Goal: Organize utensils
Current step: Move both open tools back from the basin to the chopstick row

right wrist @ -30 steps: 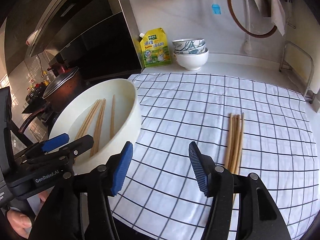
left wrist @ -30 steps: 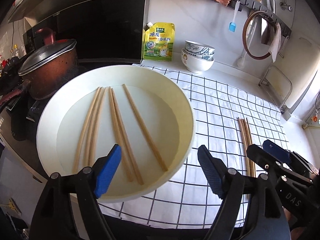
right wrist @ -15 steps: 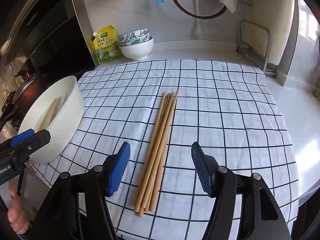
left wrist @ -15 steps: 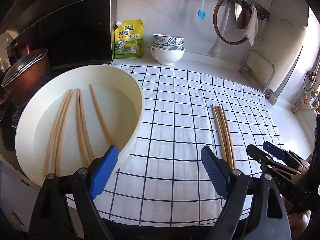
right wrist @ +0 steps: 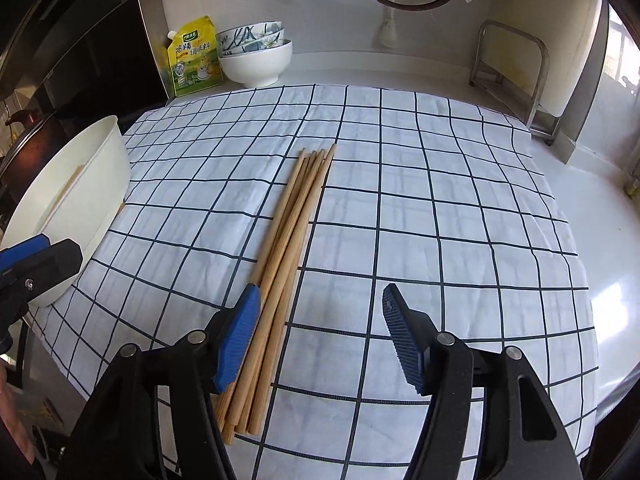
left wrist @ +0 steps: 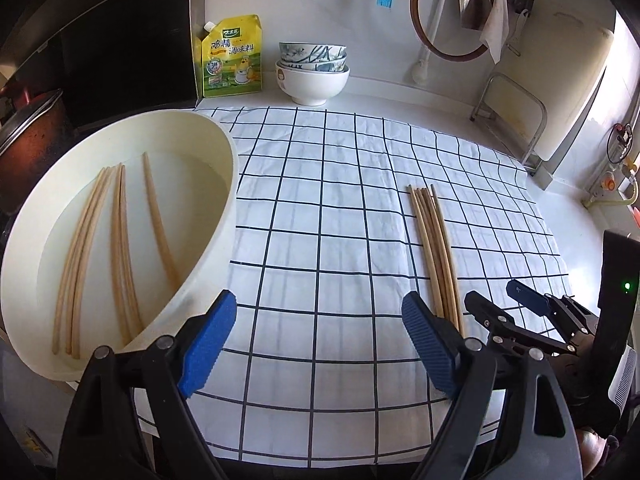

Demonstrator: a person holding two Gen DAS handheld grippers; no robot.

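Note:
Several wooden chopsticks (left wrist: pixel 120 240) lie in a wide white basin (left wrist: pixel 228 200) at the left. A second bundle of chopsticks (left wrist: pixel 434 248) (right wrist: pixel 292 224) lies side by side on the black-checked white cloth (left wrist: pixel 320 200). My left gripper (left wrist: pixel 318 304) hovers open over bare cloth between the basin and the bundle, holding nothing. My right gripper (right wrist: pixel 320 292) stands open just above the near end of the bundle; its left pad is over the sticks and nothing is pinched. Each gripper shows at the edge of the other's view, the right gripper (left wrist: pixel 494 294) and the left gripper (right wrist: pixel 36 252).
Stacked bowls (left wrist: pixel 312 72) and a yellow pouch (left wrist: pixel 230 58) stand at the back by the wall. A lidded pot (left wrist: pixel 28 132) sits left of the basin (right wrist: pixel 100 168). A metal rack (left wrist: pixel 508 112) stands at the back right. The cloth ends at the counter's front edge.
Both grippers swung right and sank. The left left the basin for the cloth. The right moved from beside the basin to above the bundle's near end.

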